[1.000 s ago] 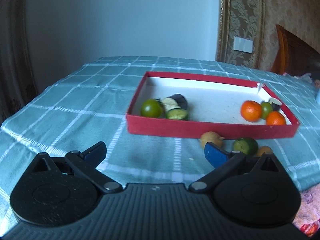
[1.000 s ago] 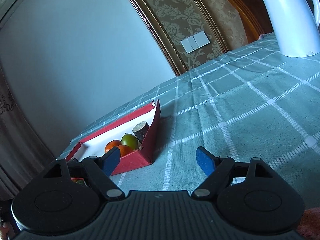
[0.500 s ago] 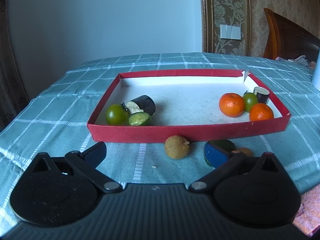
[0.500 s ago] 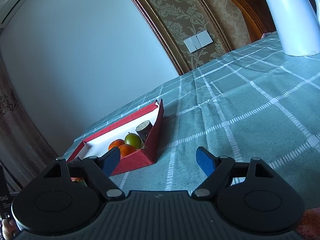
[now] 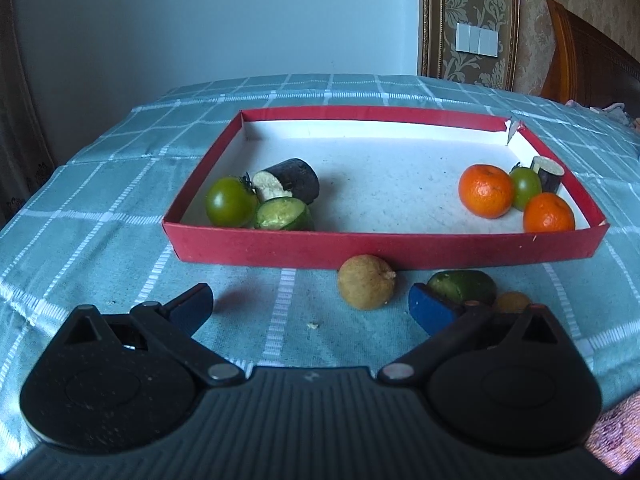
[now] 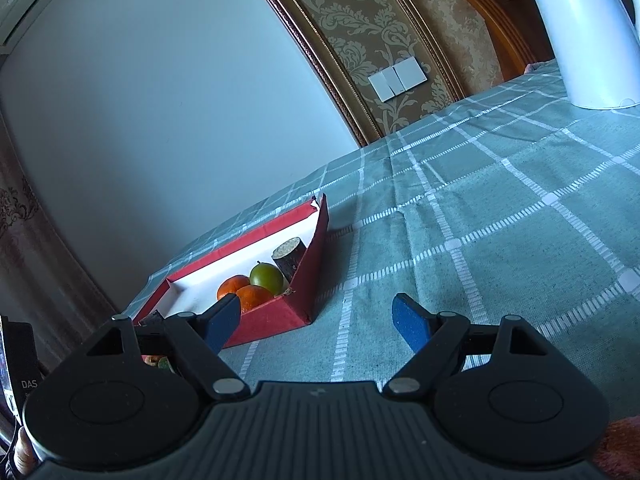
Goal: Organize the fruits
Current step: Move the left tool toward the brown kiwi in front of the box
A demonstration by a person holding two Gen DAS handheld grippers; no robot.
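A red tray lies on the checked tablecloth. Its left end holds a green tomato, a dark eggplant piece and a cut green piece. Its right end holds two oranges, a green fruit and a small eggplant stub. Outside the near wall lie a tan round fruit, a green cucumber piece and a small brown fruit. My left gripper is open just short of the tan fruit. My right gripper is open and empty beside the tray's right corner.
A white kettle stands at the far right of the table. A wooden chair back rises behind the table's right side. The table's near edge runs close under both grippers, with a pink cloth at the lower right.
The left gripper has swung rightward and come a little closer, so the tray sits centred and the tan fruit lies between its open fingers' line. The right gripper has stayed put.
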